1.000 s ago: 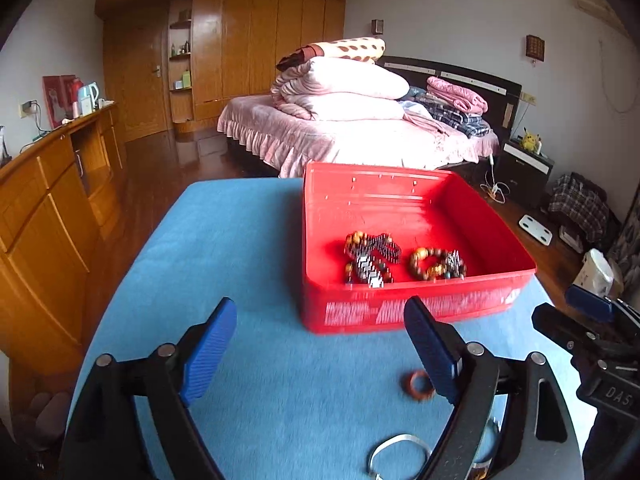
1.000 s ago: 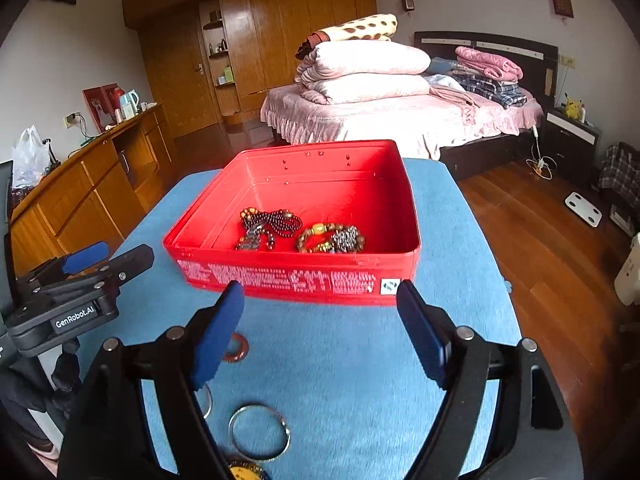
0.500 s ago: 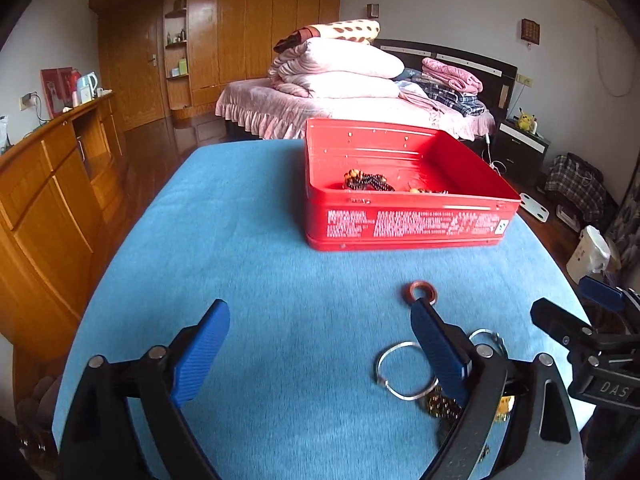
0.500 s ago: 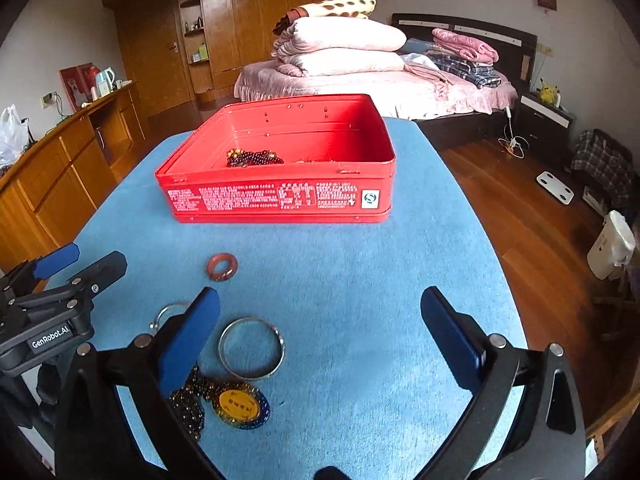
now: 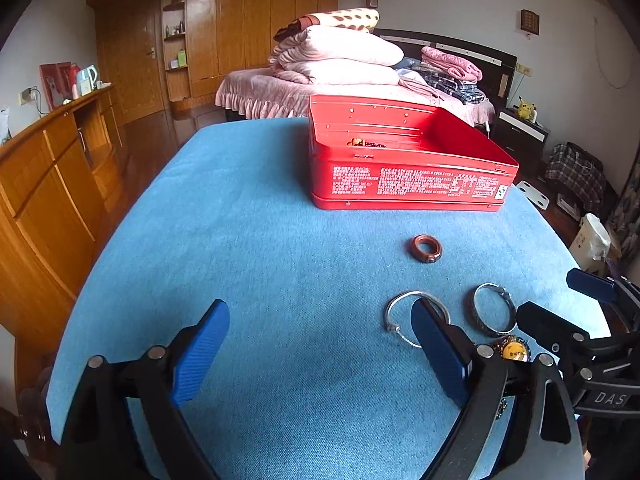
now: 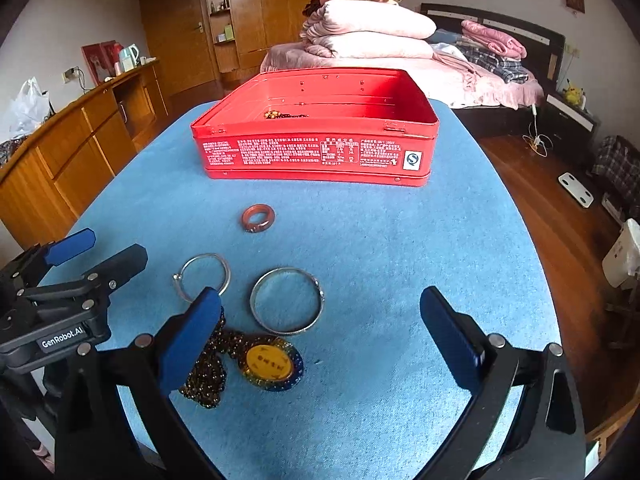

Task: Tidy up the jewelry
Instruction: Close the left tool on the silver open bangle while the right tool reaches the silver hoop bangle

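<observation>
- Lying loose on blue tablecloth [image 6: 380, 264]: red ring [image 6: 258, 217], two silver bangles [image 6: 286, 301], beaded pendant necklace [image 6: 272, 362].
- Left gripper [image 5: 320, 350], right gripper [image 6: 320, 338]: both spread wide, empty.
- Red tin [image 6: 316, 152]: beads inside.

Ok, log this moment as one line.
left gripper: open, empty | right gripper: open, empty | red tin: beads inside | bangles, ring, pendant: on cloth

On the blue cloth-covered table [image 6: 400, 264] the open red metal tin [image 6: 320, 152] stands at the far side, with beaded jewelry [image 6: 280, 115] inside. Before it lies a reddish-brown stone ring [image 6: 258, 218]; nearer, a thin silver bangle [image 6: 204, 278] left of a patterned silver bangle [image 6: 287, 300]; nearest, a yellow-centred pendant on a beaded chain [image 6: 270, 362].
</observation>
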Demonstrator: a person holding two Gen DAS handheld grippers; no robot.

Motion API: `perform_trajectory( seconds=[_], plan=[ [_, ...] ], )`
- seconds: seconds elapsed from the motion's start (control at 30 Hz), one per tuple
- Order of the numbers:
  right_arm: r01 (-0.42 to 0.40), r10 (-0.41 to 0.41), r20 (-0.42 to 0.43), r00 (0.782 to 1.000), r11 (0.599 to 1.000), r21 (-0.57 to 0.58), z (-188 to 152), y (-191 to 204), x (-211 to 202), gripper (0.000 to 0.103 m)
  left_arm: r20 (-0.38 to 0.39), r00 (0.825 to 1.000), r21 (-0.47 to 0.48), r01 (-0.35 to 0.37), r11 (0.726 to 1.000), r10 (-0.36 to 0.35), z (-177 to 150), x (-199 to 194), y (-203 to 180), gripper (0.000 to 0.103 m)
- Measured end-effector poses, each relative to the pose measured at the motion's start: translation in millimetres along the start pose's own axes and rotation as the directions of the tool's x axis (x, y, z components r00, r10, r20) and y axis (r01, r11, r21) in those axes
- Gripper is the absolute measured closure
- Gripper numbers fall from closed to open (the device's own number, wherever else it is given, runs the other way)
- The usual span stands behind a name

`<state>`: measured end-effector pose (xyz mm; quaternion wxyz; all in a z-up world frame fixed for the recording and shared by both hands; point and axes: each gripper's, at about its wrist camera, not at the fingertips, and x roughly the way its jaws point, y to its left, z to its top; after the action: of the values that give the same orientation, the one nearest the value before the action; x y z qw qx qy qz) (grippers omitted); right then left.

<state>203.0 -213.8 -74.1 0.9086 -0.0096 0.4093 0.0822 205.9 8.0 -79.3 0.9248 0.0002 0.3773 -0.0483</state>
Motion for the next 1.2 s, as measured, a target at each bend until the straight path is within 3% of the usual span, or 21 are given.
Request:
perform_trajectory(
  seconds=[0.13, 0.53, 0.7, 0.77, 0.97, 1.2],
  plan=[
    [-0.026, 0.026, -0.032, 0.999, 0.999, -0.019, -3, 6, 5, 0.030, -0.003, 1.000, -0.013, -0.003, 1.000, 0.003, -3, 0, 6, 0.013],
    [-0.056, 0.053, -0.093, 0.994, 0.998, -0.037, -9, 17, 22, 0.045, -0.011, 1.000, -0.015, 0.002, 1.000, -0.002, -6, 2, 10, 0.012],
    [-0.039, 0.035, -0.087, 0.996, 0.998, -0.052, -8, 19, 27, 0.046, -0.019, 1.000, -0.017, 0.008, 1.000, -0.008, -7, 6, 10, 0.012],
    [-0.022, 0.017, -0.079, 0.997, 0.998, -0.064, -8, 20, 28, 0.056, -0.022, 1.000, -0.017, 0.012, 1.000, -0.012, -7, 6, 10, 0.012],
    [-0.013, 0.007, -0.075, 0.997, 0.997, -0.076, -7, 18, 25, 0.056, -0.032, 0.999, -0.006, 0.043, 0.999, -0.043, -6, 7, 3, 0.013],
    [0.052, -0.053, -0.051, 0.997, 0.998, -0.019, -4, -14, 15, 0.056, -0.063, 0.993, 0.025, 0.104, 0.994, -0.102, -4, 16, -19, 0.013]
  ],
)
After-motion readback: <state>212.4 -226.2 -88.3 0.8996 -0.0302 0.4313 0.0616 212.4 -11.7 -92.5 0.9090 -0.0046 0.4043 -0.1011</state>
